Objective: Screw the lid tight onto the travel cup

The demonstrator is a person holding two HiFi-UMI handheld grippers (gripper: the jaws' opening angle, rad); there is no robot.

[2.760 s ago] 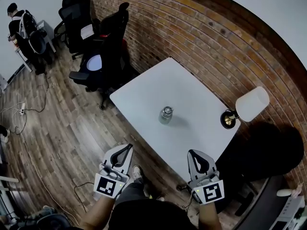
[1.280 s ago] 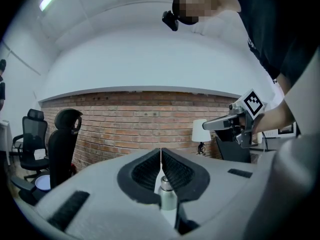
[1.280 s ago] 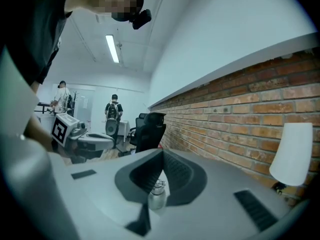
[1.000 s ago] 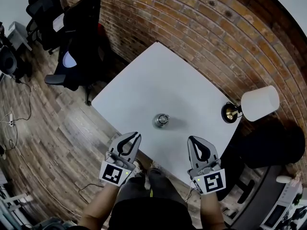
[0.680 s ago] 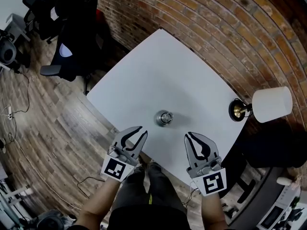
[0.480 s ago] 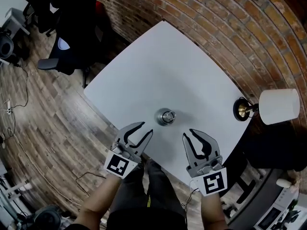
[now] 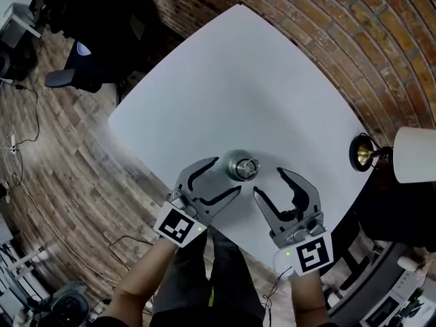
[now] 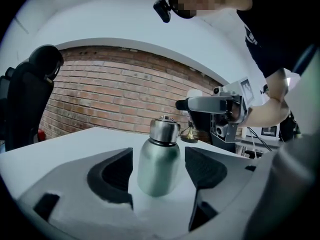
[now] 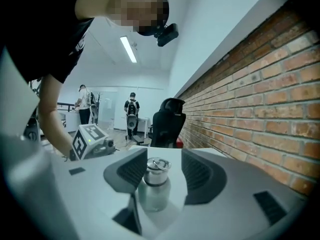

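The steel travel cup (image 8: 157,166), its lid (image 8: 164,130) on, stood upright on the white table (image 7: 272,80). Just short of the cup, the left gripper (image 7: 228,174) and right gripper (image 7: 268,181) flanked it. Their jaws were wide, having just been opening, and gripped nothing.

The left tool (image 7: 226,176) and right tool (image 7: 269,181), low in the frame with jaws together earlier, now reach over the surface's (image 7: 238,80) near edge, just lower left and lower right of the travel cup (image 7: 243,167). Their jaws have just been opening and now stand apart, clear of the cup.
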